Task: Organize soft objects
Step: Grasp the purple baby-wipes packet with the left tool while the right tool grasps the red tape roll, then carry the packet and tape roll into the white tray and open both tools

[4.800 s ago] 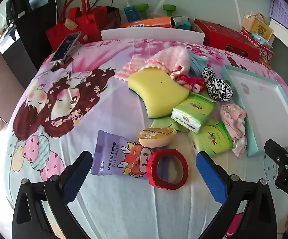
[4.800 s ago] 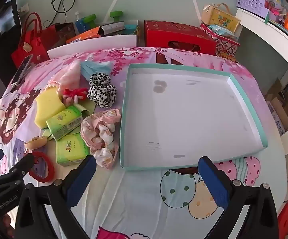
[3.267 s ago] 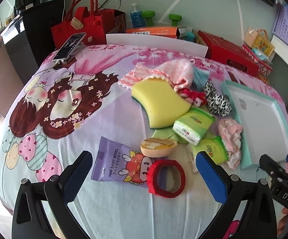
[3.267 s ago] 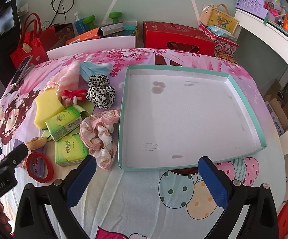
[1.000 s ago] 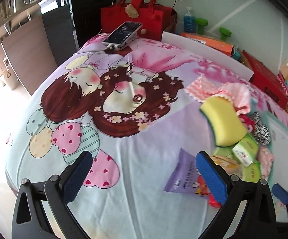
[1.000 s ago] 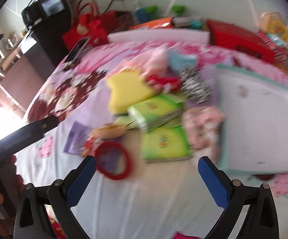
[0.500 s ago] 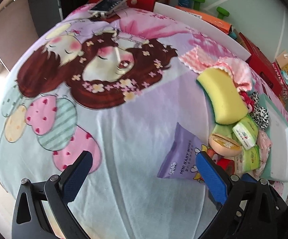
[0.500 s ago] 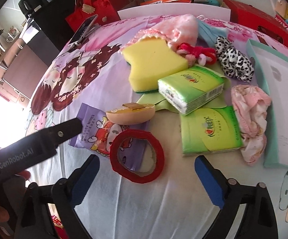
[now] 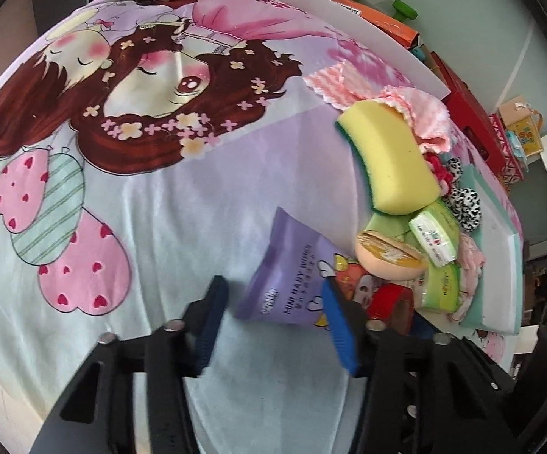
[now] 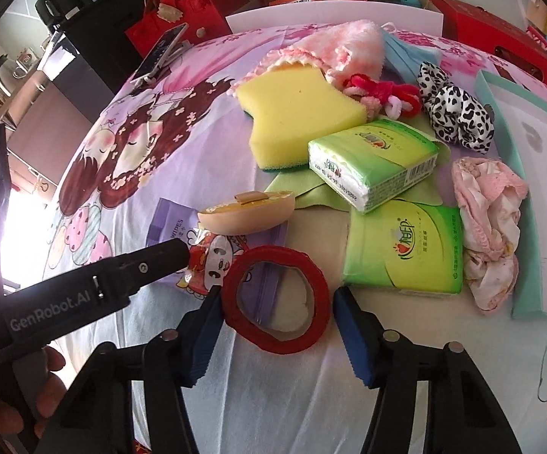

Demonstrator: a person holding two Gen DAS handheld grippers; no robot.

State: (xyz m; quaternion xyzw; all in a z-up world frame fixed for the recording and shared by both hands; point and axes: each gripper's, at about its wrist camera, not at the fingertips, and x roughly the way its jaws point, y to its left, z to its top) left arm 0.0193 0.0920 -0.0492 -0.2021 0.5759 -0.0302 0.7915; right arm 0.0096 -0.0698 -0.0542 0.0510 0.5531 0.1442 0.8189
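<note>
The left wrist view looks steeply down on the cartoon-printed cloth [image 9: 182, 196] and shows the left claw [image 9: 273, 314] half closed, its jaws having just been closing. The purple baby-wipes pouch [image 9: 284, 276] lies between the blue pads; the right pad overlaps its printed corner, the left pad stands just clear of its edge, so no firm grip shows. The other soft things crowd toward three o'clock: the yellow sponge [image 9: 390, 162], the peach-coloured pad [image 9: 388, 259] and only a sliver of the red ring [image 9: 388, 300].

The right wrist view gives that ring whole. The right claw [image 10: 277, 312], jaws also just closing, brackets the red ring [image 10: 275, 312]: the left pad touches its rim, the right pad sits just beside it. This view alone shows both green tissue packs [image 10: 373, 166] [image 10: 404, 247], the pink scrunchie [image 10: 489, 227] at three o'clock, the leopard scrunchie [image 10: 453, 108], and the teal-rimmed tray [image 10: 500, 121] at the right edge. The left claw's arm crosses at nine o'clock.
</note>
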